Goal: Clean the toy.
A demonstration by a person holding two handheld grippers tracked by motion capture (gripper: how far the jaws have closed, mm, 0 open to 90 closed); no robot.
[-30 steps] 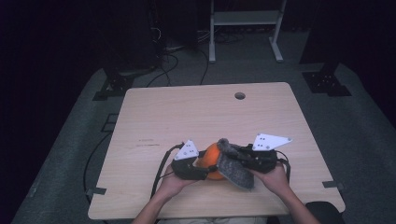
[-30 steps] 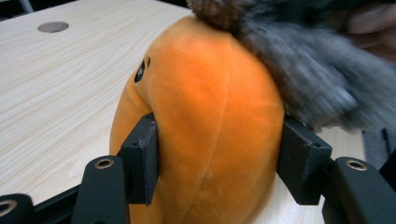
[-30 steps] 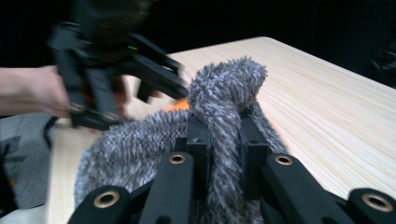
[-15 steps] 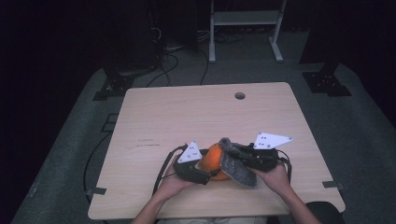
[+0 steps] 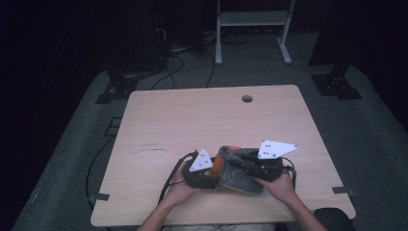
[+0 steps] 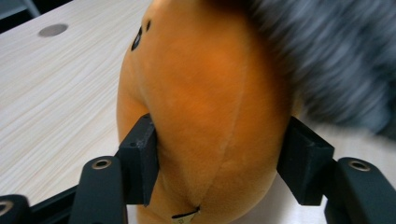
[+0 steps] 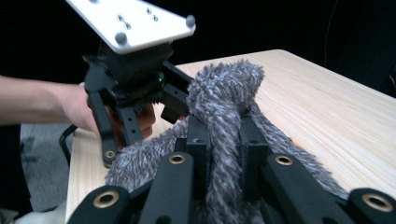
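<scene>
Orange plush toy (image 6: 205,98), rounded and soft with small dark marks near its top, sits low in the middle of the high view on the pale wooden table (image 5: 192,120), pressed against a fuzzy grey slipper (image 5: 238,173). In the left gripper view the toy takes up the centre of the frame, and the left gripper (image 6: 219,158) has its two black jaws against the toy's flanks, one on each side; these jaws have just been closing, with the toy between them. In the right gripper view the right gripper (image 7: 224,149) has its jaws drawn narrow, pinching a fold of the slipper's shaggy grey rim at the lower centre of the frame. The left gripper with its white three-cornered plate shows at the upper left of that view, with the person's left hand (image 7: 79,107) behind it.
</scene>
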